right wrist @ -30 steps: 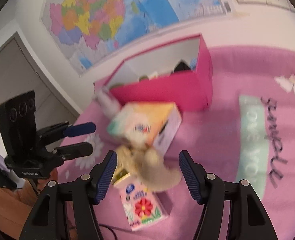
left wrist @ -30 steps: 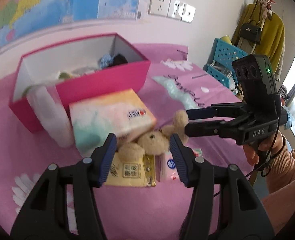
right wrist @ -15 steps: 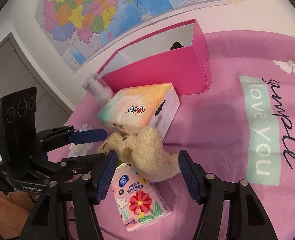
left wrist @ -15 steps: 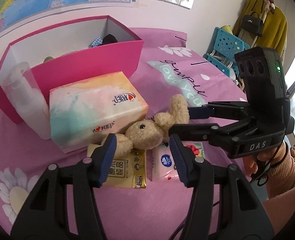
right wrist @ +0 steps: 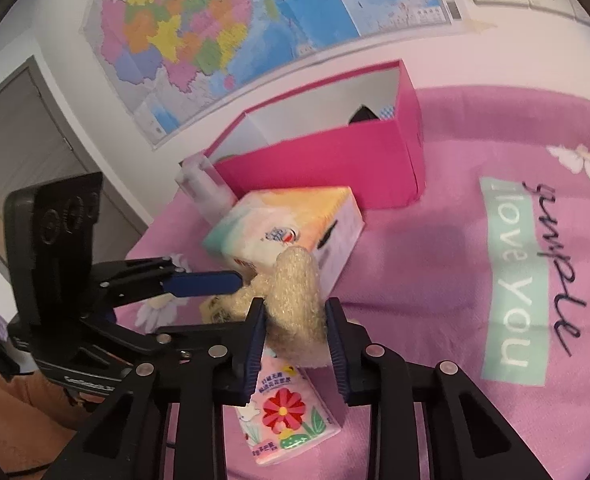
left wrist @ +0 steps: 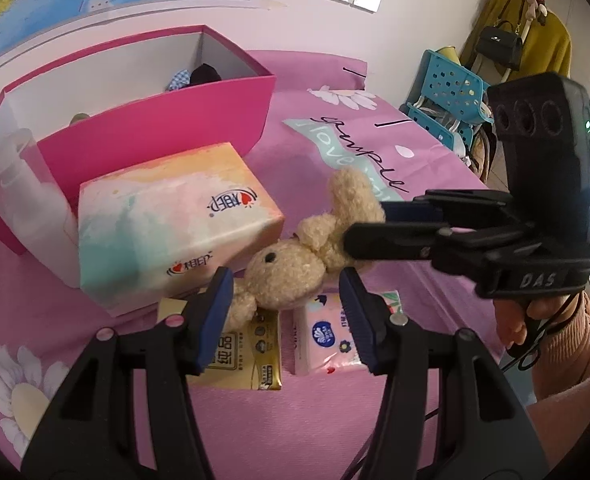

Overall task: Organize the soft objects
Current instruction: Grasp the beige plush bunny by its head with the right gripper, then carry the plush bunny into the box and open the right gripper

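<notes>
Trouble, as I read it, starts with where my right claw has hold of the plush bunny. Its jaws are closing on one fluffy limb or ear at the toy's rear end, and the pads already touch the pile on both sides. That is a grip on an end, not on the body. If I lift from here, I expect the head and trunk to dangle and swing, and the fuzzy pile could slide out from between the pads.

The bunny lies on the pink bedspread, its head against the lower edge of the pastel tissue box and partly over a yellow tissue pack. A pink floral tissue pack sits just under the part I am pinching. A dragging toy could pull either pack along or nudge the tissue box.

My left claw hangs with its jaws apart, holding nothing, and the bunny's head sits between and just beyond its tips. One of its fingers reaches in right beside the right claw, so the two rigs are crowded around one small toy. Any sideways lift risks knocking them together.

The magenta box stands behind the tissue box, open-topped, with dark and checked cloth things in its far corner. A clear bottle stands at its near left corner. I judge that a swinging bunny carried low over that route could clip the tissue box, tip the bottle, or catch on the magenta rim.
</notes>
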Motion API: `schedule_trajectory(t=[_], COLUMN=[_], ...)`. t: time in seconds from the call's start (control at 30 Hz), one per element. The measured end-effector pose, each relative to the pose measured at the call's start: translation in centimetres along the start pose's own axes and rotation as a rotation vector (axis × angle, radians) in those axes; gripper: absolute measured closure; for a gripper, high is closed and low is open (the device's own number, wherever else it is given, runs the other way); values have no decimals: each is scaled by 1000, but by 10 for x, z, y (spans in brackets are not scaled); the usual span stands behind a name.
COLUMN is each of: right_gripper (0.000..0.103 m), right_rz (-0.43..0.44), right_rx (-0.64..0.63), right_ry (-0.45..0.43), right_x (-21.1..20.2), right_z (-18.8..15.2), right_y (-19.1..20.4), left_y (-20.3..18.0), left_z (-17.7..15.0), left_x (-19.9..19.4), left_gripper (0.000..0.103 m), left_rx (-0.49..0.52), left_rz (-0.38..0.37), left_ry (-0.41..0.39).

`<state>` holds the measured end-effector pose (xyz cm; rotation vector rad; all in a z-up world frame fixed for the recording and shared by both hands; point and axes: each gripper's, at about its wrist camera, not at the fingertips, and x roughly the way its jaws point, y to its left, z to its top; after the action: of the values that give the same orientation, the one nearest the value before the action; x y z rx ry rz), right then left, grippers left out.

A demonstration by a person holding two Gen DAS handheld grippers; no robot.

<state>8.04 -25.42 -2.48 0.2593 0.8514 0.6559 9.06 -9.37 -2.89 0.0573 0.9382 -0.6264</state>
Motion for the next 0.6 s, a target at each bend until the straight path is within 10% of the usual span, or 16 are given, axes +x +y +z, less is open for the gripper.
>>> schedule_trajectory(t=[0.6], right_gripper=[77], right_rz=[87], right_rx=[-100], right_ry=[-142], right_x=[-42], right_z=[53], right_y=[25], left_y=[-1], left_z=[45], left_x=[-48], left_gripper=[60], left_rx=[41], left_rz=[16], left_ry=[-136])
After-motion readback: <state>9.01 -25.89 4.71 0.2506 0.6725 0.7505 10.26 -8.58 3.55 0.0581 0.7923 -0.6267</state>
